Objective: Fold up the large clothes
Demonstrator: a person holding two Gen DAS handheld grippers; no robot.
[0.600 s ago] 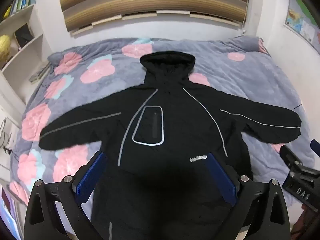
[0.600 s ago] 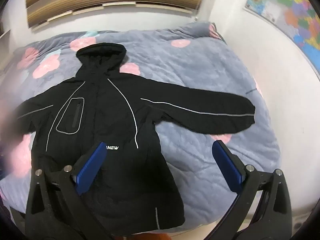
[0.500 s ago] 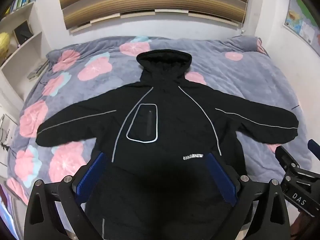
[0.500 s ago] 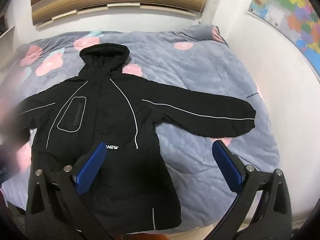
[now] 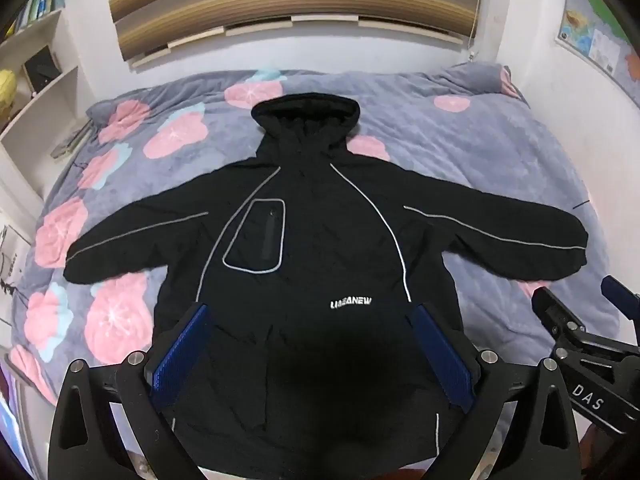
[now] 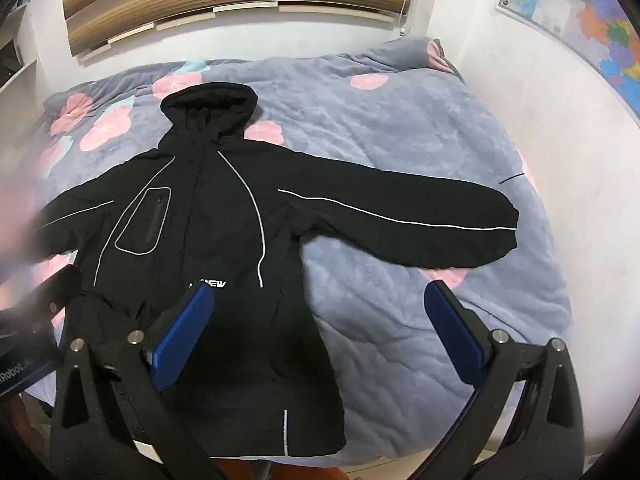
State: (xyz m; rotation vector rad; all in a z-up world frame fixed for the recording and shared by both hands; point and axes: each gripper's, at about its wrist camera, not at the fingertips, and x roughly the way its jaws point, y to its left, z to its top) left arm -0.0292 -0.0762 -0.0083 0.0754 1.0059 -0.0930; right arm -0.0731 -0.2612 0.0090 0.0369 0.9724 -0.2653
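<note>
Left gripper (image 5: 312,356) wide open, empty, hovering above hem of black hooded jacket (image 5: 320,248). Right gripper (image 6: 320,340) likewise wide open, holding nothing, over jacket's right edge and bedspread (image 6: 400,128). Jacket lies flat, front up, on floral bed, sleeves spread, hood toward wall. Judgement: padded shell, soft, bulky, probably slick; pinch thick seams — right cuff (image 6: 500,224), left cuff (image 5: 80,260), hem corners — rather than smooth panels.

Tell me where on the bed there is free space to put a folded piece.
The quilt is bare between the hood and the far right pillow end, above the long sleeve. The near middle is covered by the jacket.
</note>
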